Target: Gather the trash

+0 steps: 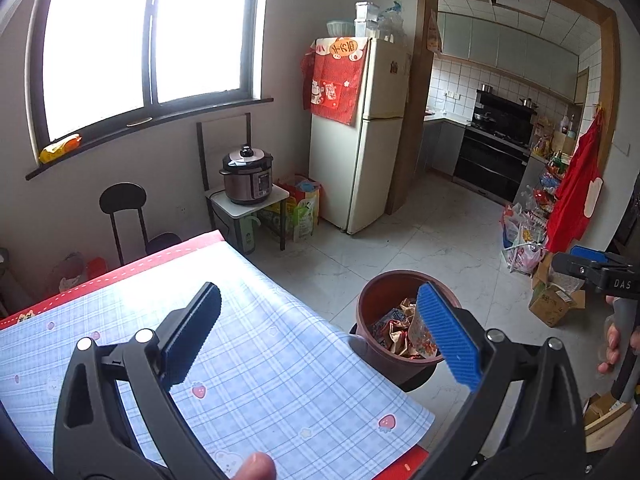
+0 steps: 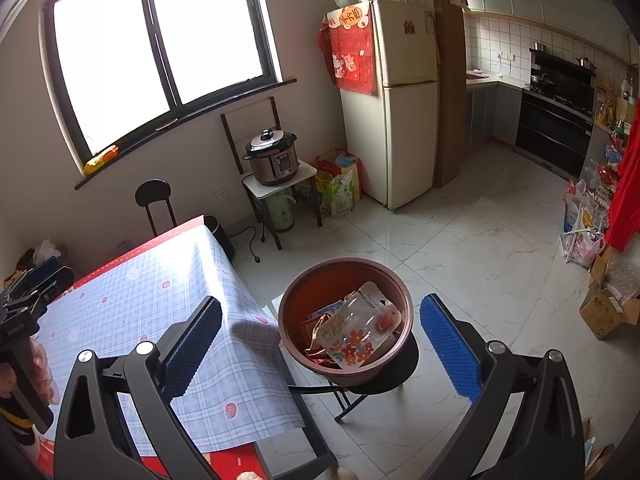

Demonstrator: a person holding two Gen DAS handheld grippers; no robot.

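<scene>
A brown round bin (image 2: 346, 320) stands on a black stool beside the table's corner. It holds several wrappers and a clear blister pack with a flower print (image 2: 356, 334). The bin also shows in the left wrist view (image 1: 384, 320), partly behind a blue pad. My left gripper (image 1: 320, 340) is open and empty above the blue plaid tablecloth (image 1: 256, 360). My right gripper (image 2: 320, 344) is open and empty, above and in front of the bin. The right gripper's body shows at the right edge of the left wrist view (image 1: 600, 274). The left gripper's body shows at the left edge of the right wrist view (image 2: 28, 304).
The table (image 2: 132, 308) has a red edge. A fridge (image 2: 400, 100) stands at the back, with a pressure cooker (image 2: 274, 158) on a small stand beside it. A black chair (image 2: 154, 200) stands by the wall. Cardboard boxes (image 2: 608, 312) and bags line the right wall.
</scene>
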